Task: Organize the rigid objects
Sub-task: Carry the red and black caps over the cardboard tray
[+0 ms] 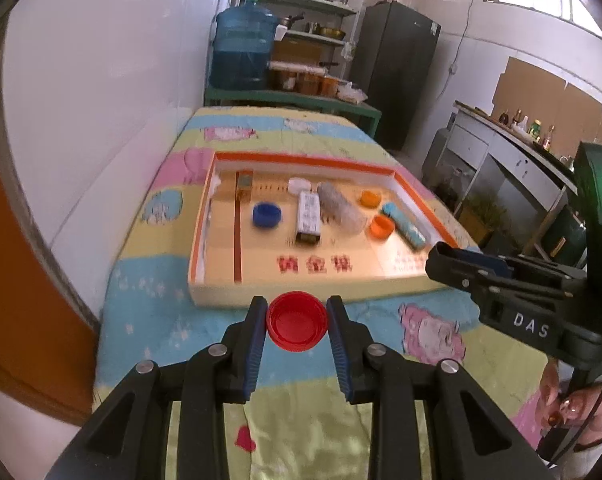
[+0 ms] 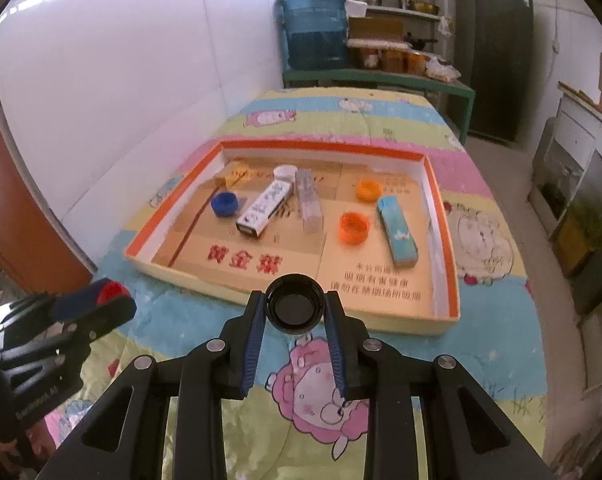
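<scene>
My left gripper (image 1: 297, 320) is shut on a red bottle cap (image 1: 297, 326) and holds it above the cartoon blanket, just before the near wall of an orange-rimmed shallow box (image 1: 301, 290). My right gripper (image 2: 295, 310) is shut on a black bottle cap (image 2: 295, 308) at the box's near wall (image 2: 229, 284). Inside the box lie a blue cap (image 2: 225, 203), two orange caps (image 2: 354, 227), a white cap (image 2: 285, 171), a white carton (image 2: 265, 210), a clear case (image 2: 309, 200) and a light blue bar (image 2: 397, 230).
The box sits on a blanket-covered table (image 2: 481, 240) against a white wall on the left. Behind it stand a large blue water jug (image 2: 315, 28), shelves and a dark fridge (image 2: 497, 48). A counter with bottles (image 1: 521, 128) runs along the right.
</scene>
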A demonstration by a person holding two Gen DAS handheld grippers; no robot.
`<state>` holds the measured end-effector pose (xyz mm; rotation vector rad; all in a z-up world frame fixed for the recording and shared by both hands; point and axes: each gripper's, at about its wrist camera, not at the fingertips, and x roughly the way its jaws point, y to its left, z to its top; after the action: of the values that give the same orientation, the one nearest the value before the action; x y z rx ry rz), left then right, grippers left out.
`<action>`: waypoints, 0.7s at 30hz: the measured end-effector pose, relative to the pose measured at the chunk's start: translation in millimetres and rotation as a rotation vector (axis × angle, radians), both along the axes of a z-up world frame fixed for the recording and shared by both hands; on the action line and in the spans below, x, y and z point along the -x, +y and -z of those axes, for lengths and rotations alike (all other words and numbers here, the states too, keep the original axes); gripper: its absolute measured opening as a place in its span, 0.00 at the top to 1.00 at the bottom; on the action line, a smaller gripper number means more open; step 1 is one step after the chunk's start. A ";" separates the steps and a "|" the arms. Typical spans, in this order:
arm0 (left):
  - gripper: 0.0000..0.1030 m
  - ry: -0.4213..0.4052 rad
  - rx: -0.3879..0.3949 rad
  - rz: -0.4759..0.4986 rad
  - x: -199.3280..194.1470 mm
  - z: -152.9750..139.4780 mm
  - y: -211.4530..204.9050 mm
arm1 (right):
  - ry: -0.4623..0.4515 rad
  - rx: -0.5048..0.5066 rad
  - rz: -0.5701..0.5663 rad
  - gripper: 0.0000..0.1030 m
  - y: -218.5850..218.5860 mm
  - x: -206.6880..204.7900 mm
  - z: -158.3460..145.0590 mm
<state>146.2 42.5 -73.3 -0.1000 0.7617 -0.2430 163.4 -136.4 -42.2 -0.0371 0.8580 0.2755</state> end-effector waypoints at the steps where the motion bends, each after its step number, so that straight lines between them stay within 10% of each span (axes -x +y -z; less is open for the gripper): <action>1: 0.70 -0.005 -0.003 -0.001 -3.4 -3.5 -0.3 | -0.006 0.001 -0.002 0.71 -0.1 -2.0 -3.2; 21: 0.70 -0.040 -0.006 -0.068 -71.1 -29.4 10.0 | -0.076 -0.007 -0.022 0.71 1.1 -42.9 -35.8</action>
<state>217.3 52.5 -43.9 -0.1147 0.7181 -0.1778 206.2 -135.4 -6.4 -0.0502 0.7819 0.2962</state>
